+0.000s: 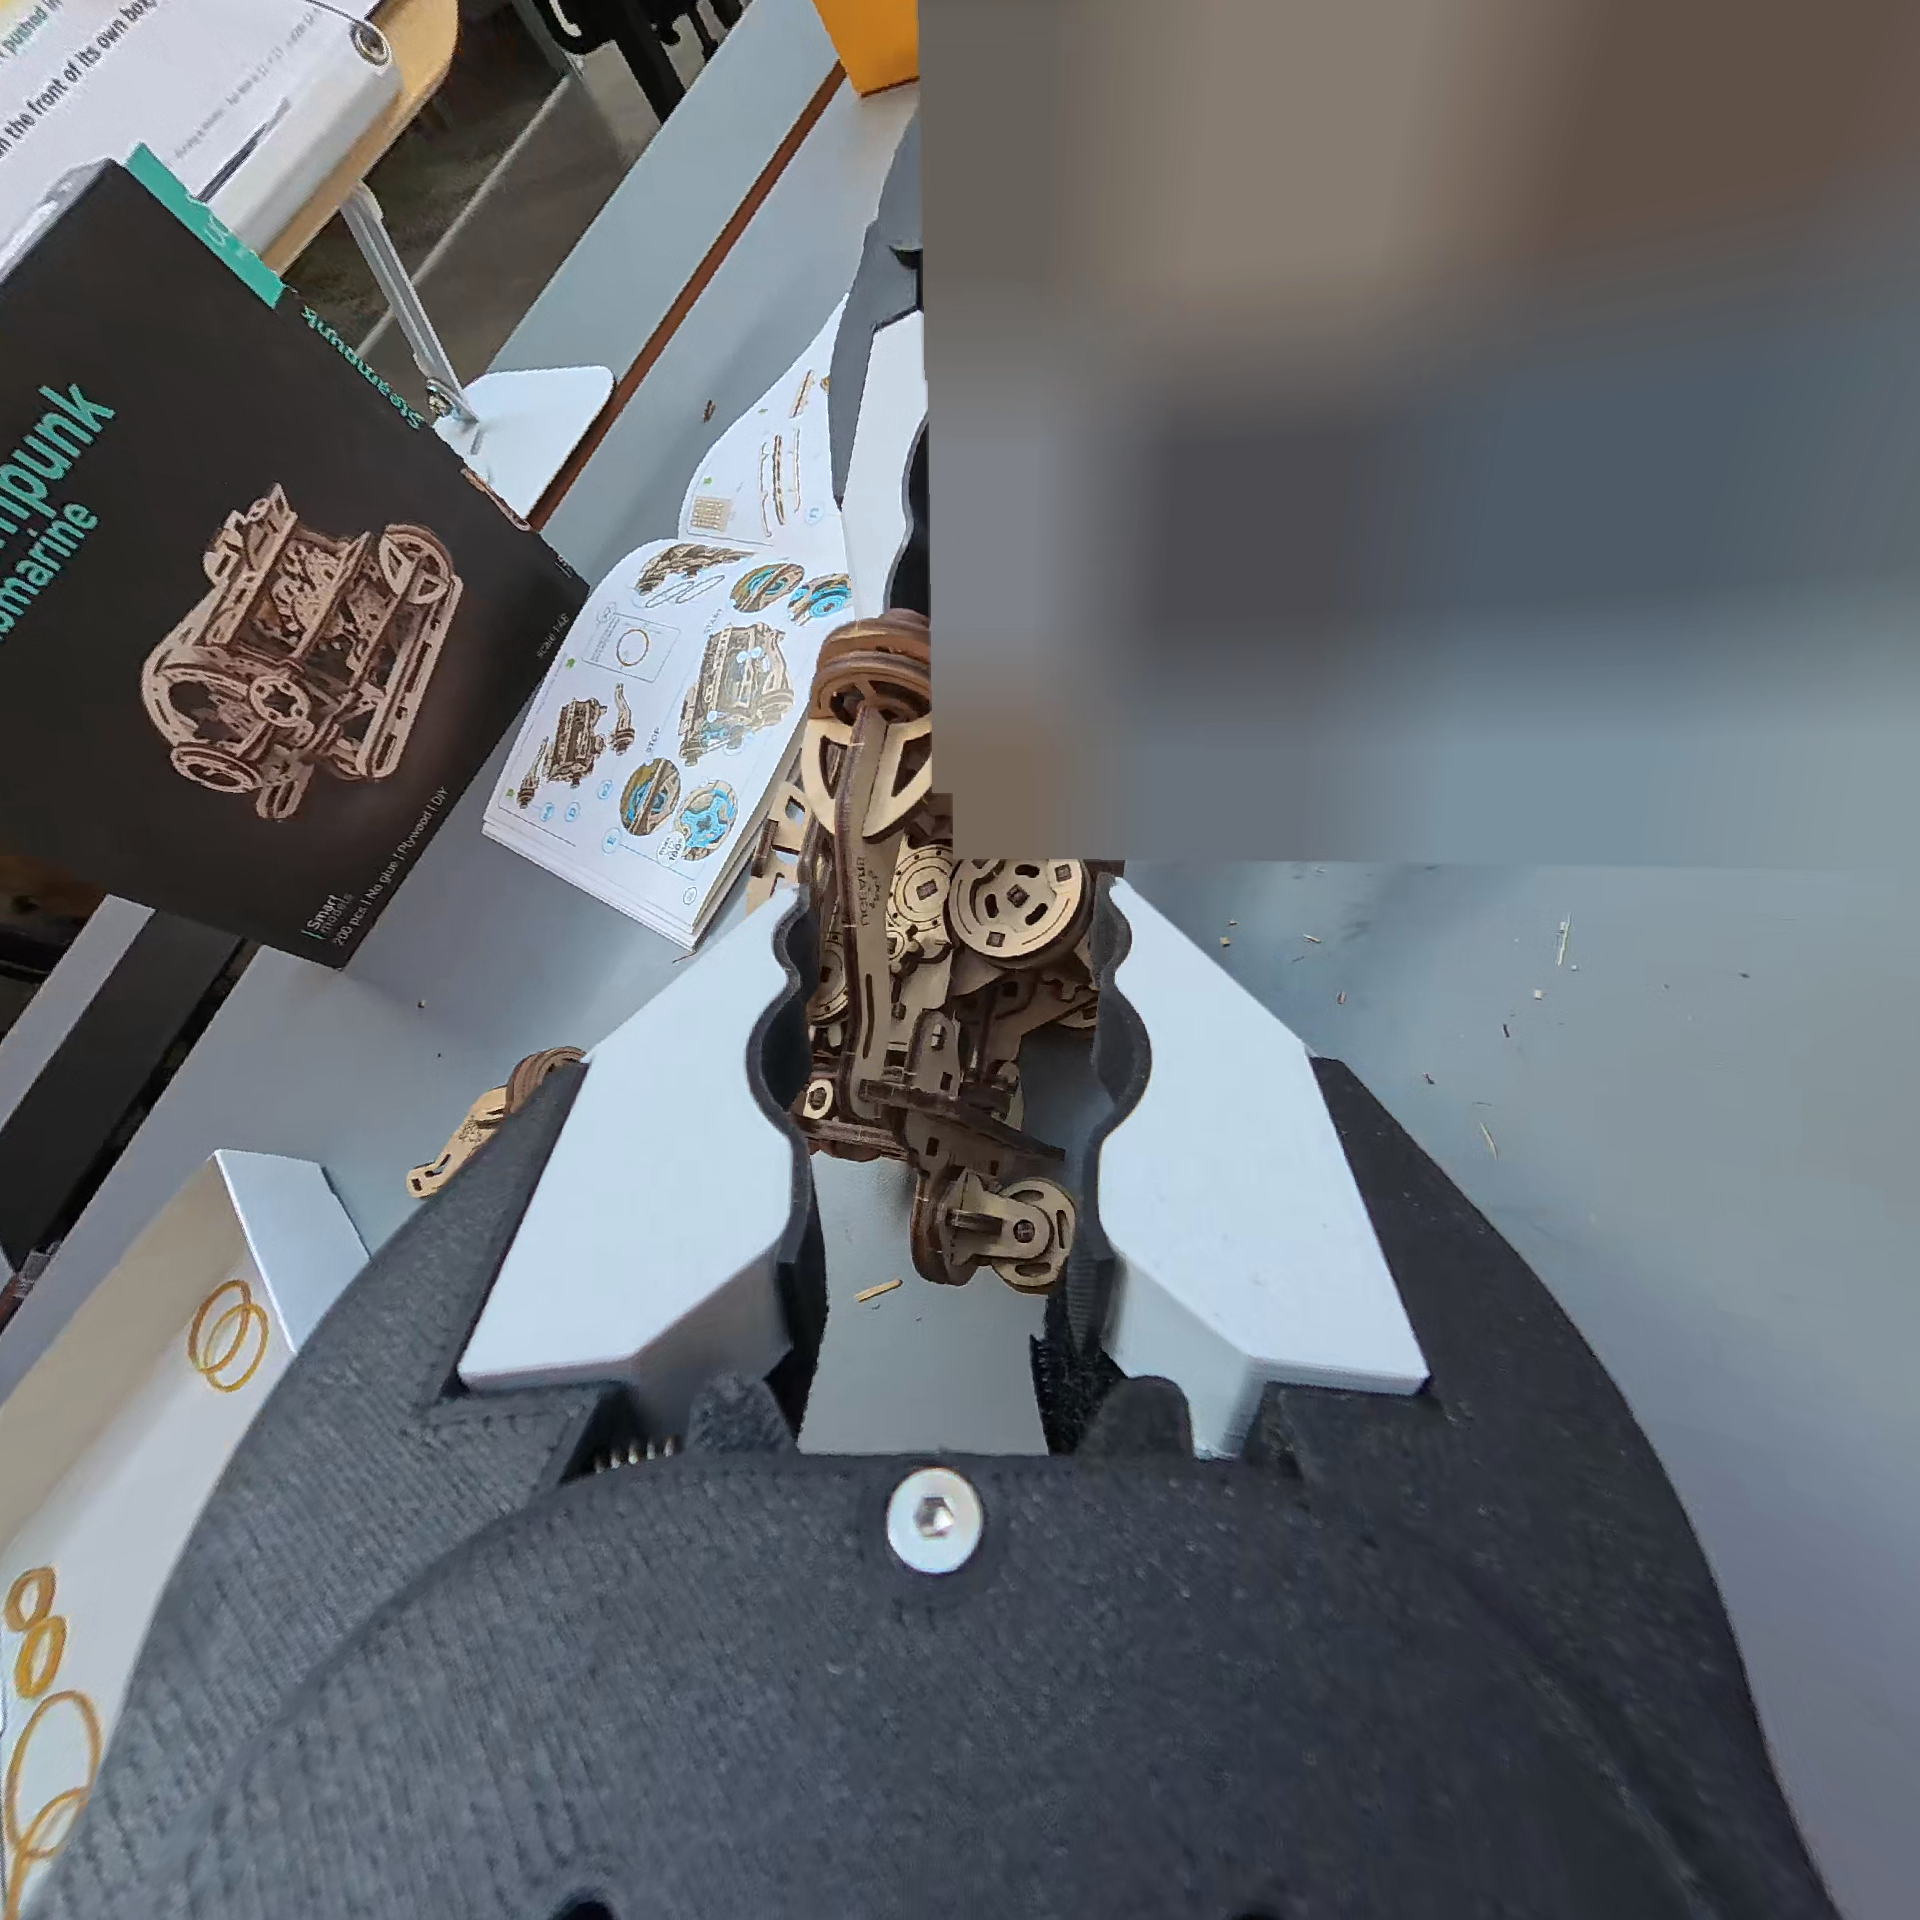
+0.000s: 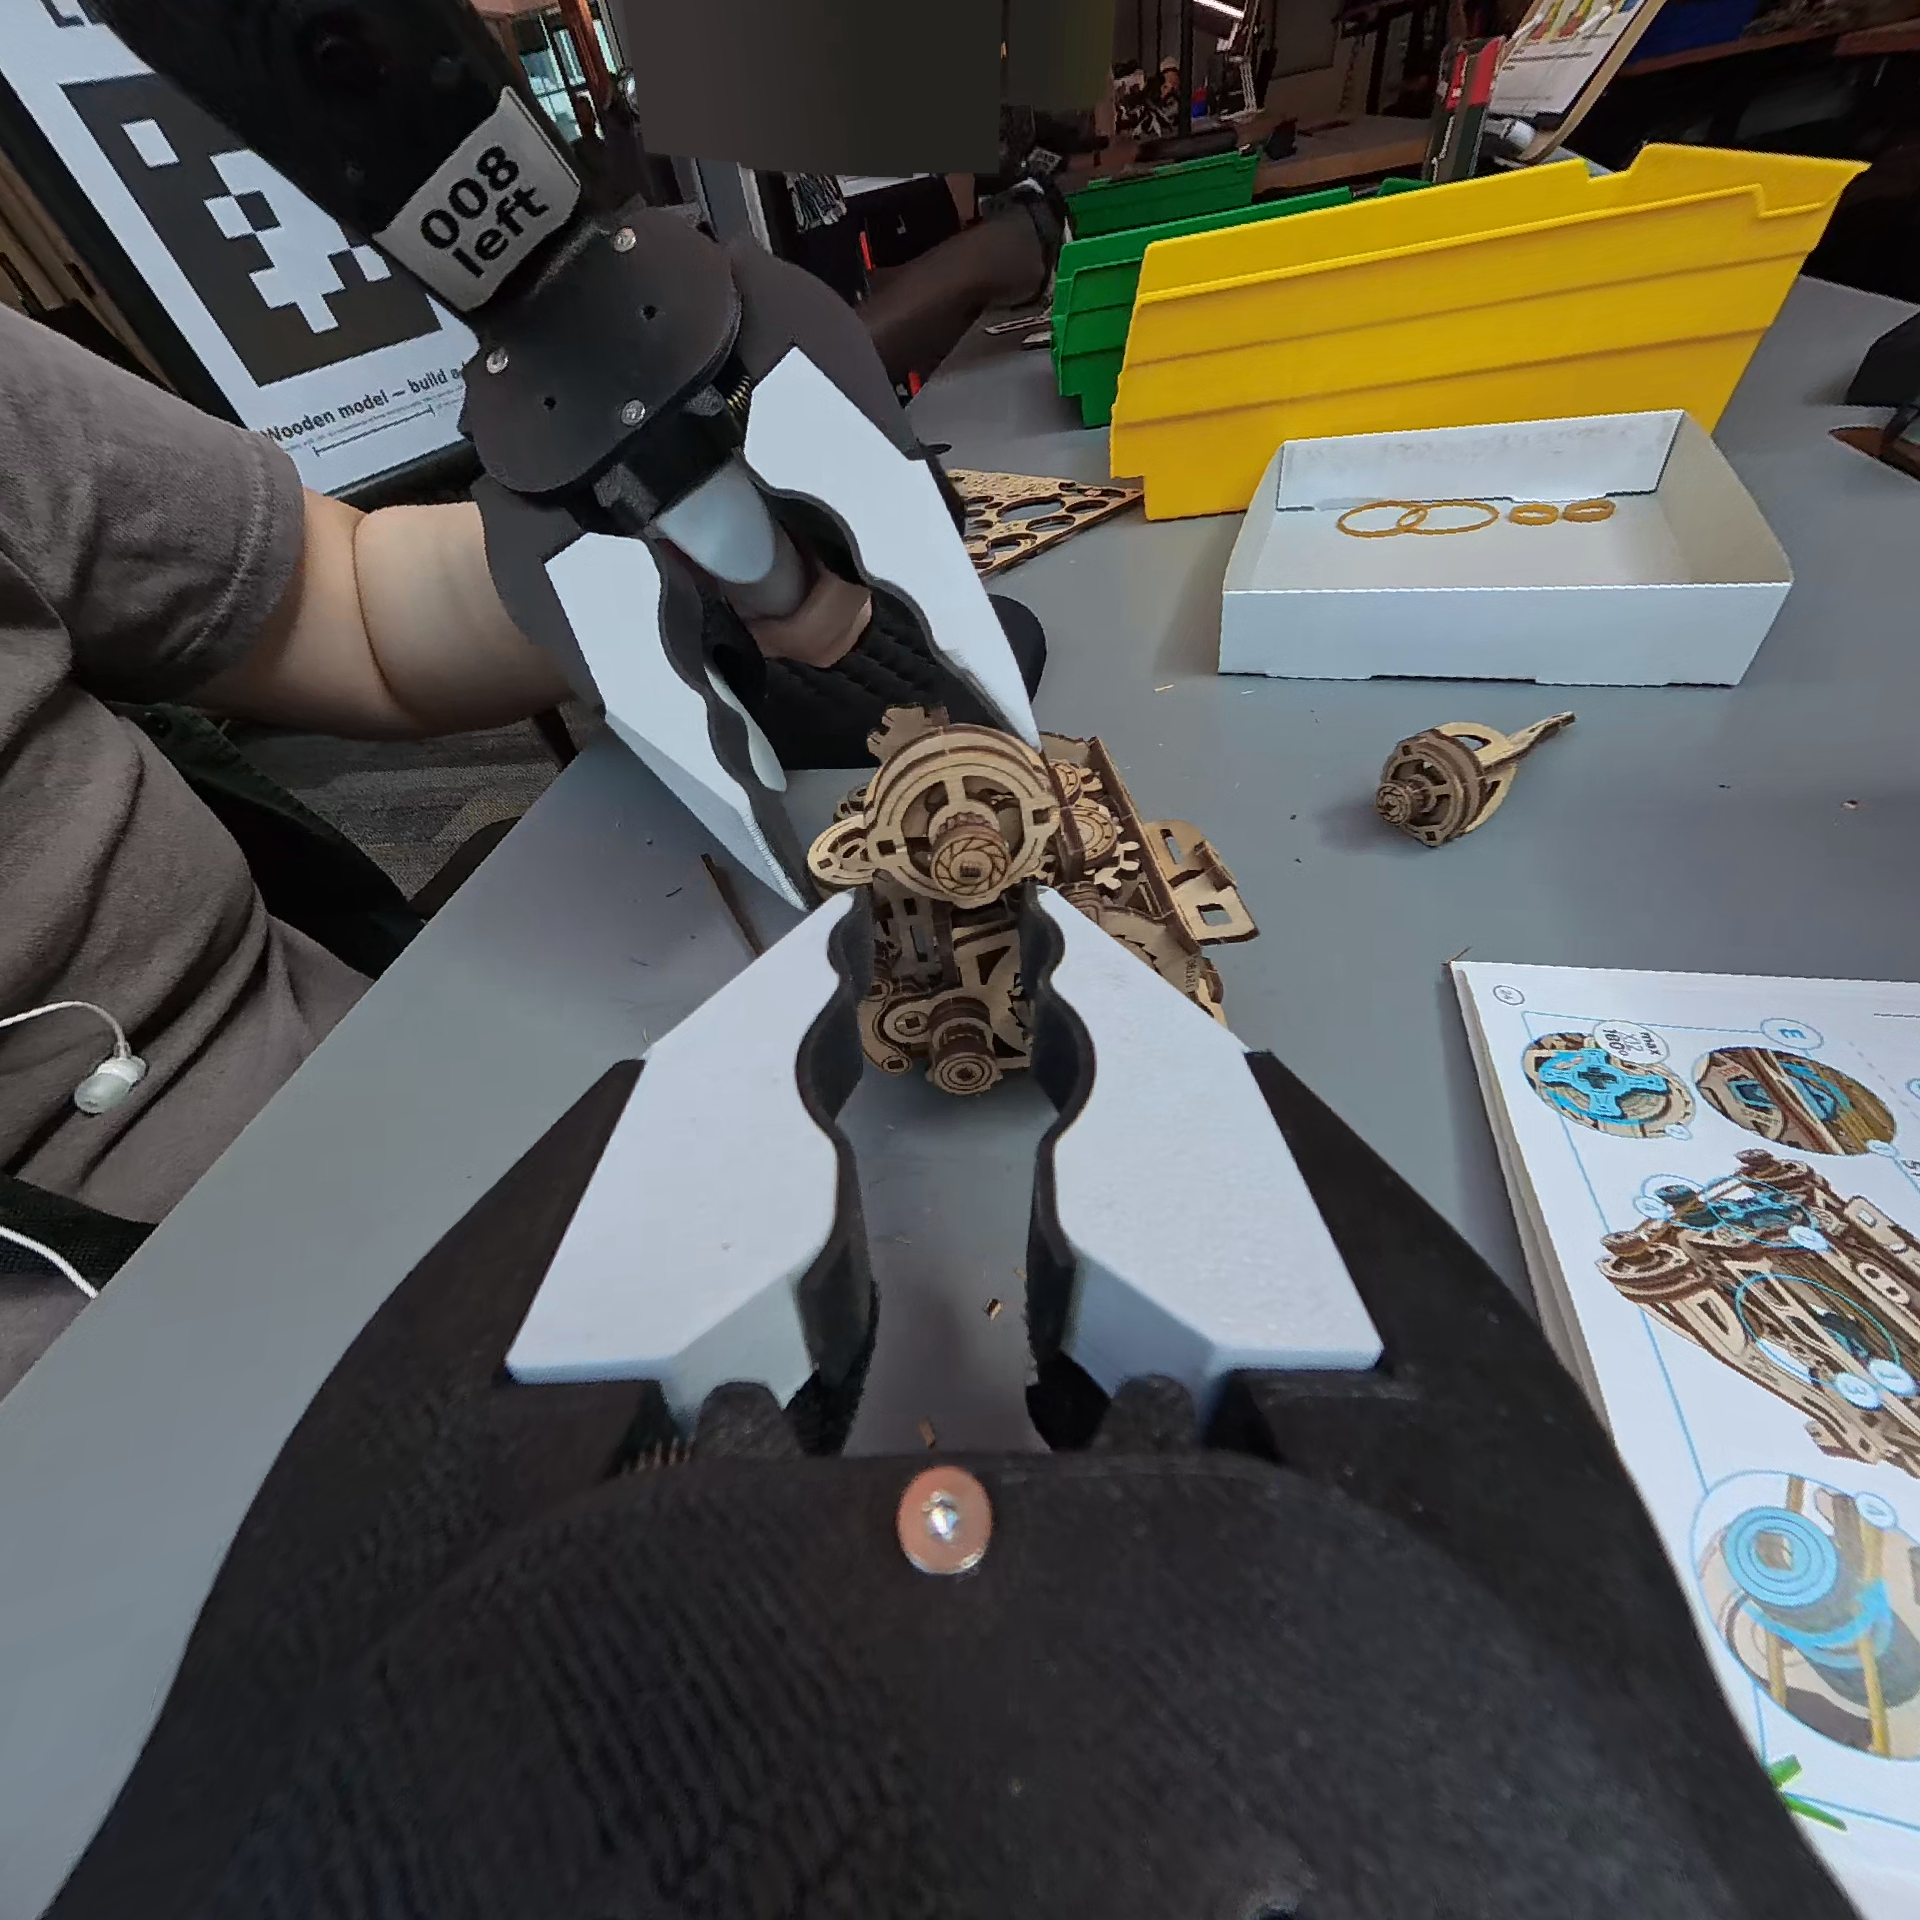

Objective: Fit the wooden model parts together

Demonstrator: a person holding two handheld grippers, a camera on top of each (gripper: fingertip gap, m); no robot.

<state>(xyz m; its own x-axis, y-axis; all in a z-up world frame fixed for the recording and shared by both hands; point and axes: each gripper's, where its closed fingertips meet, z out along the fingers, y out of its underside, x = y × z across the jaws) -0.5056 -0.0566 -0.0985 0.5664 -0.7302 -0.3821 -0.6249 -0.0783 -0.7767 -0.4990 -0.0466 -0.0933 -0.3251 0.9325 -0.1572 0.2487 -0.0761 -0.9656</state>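
Right tongs (image 2: 945, 914) clamp wooden model (image 2: 956, 935) on table (image 2: 520, 987). Left tongs (image 1: 951, 914) spread wide around it, pads clear. Only the left view shows black box (image 1: 260, 582); only the right, yellow bin (image 2: 1455, 343).

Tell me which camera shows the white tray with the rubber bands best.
The right wrist view: the whole white tray sits open with its rubber bands visible. The left wrist view catches only the tray's corner at the frame edge.
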